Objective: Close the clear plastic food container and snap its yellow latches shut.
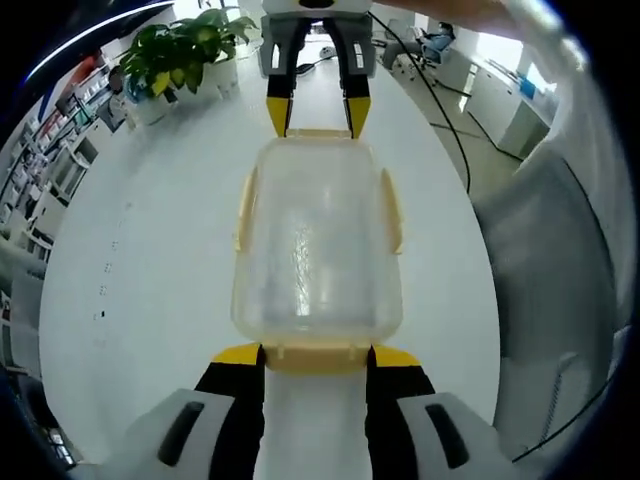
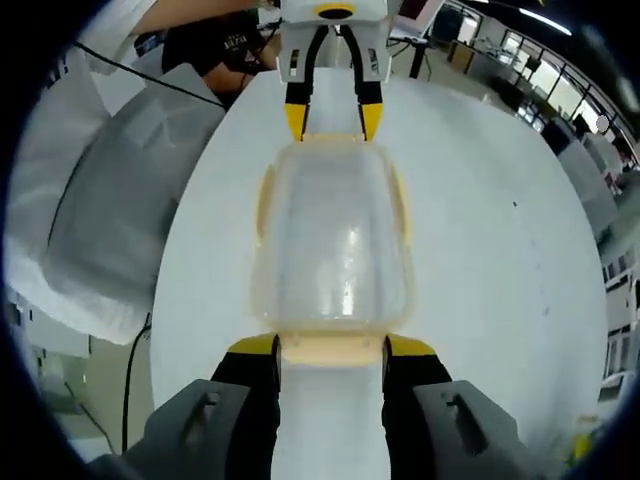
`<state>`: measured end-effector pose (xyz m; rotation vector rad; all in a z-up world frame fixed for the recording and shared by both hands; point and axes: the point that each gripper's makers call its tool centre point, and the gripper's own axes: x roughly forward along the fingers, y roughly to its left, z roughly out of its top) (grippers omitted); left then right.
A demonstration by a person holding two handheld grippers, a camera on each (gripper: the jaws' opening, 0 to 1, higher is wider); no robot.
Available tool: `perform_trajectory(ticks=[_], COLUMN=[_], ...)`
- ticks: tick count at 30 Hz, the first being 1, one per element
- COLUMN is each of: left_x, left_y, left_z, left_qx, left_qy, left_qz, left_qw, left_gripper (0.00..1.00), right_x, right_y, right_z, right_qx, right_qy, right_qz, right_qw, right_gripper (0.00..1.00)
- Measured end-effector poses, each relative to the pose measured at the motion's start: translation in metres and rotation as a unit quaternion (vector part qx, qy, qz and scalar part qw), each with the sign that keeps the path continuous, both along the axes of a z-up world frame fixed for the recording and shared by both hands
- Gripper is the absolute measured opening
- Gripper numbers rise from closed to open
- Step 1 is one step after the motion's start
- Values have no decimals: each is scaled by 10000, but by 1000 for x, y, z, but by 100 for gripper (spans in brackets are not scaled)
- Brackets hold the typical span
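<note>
The clear plastic food container [image 1: 315, 240] lies on the white table [image 1: 150, 270] with its lid on. Pale yellow latches [image 1: 245, 205] on its long sides stand out a little from the walls. My left gripper [image 1: 315, 357] is open, its yellow-tipped fingers either side of the near end latch [image 1: 315, 352]. At the far end my right gripper [image 1: 318, 112] flanks the other end latch. In the right gripper view the container [image 2: 335, 240] sits between my open right gripper [image 2: 332, 348] and the left gripper [image 2: 333, 115].
A potted plant [image 1: 185, 50] stands at the table's far left. A black cable [image 1: 445, 110] runs along the table's right edge, beside pale bagged bulk [image 1: 560, 260]. A person's dark clothing [image 2: 215, 40] shows behind the white bag [image 2: 110, 190].
</note>
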<state>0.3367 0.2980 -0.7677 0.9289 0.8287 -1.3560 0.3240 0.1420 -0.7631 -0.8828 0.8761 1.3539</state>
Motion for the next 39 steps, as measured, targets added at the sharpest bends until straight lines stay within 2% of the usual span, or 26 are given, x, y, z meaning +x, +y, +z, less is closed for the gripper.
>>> perform_trajectory(ticks=[6, 11, 19, 22, 30, 39], left_x=[0, 3, 0, 0, 2, 1], left_y=[-16, -22, -16, -16, -17, -20], left_z=[-5, -11, -16, -17, -17, -18], left_qx=[11, 256, 588, 582, 537, 453], left_qy=[64, 68, 97, 157, 160, 155], left_qz=[-32, -95, -158, -114, -49, -42], left_qw=[10000, 9996, 9981, 9981, 9984, 9988], left_gripper=[33, 33, 33, 33, 33, 34], right_x=[0, 2, -1, 1, 4, 6], right_y=[-16, -22, -16, -17, -20, -22], right_z=[-6, -18, -19, -25, -22, -23], right_qx=[-39, -152, -3, -53, -123, -115], right_qy=[29, 78, 174, 191, 79, 93], right_qz=[-29, -56, -51, -32, 43, 66], right_qw=[10000, 9998, 9998, 9998, 9999, 9999], right_gripper=[36, 36, 36, 36, 36, 37])
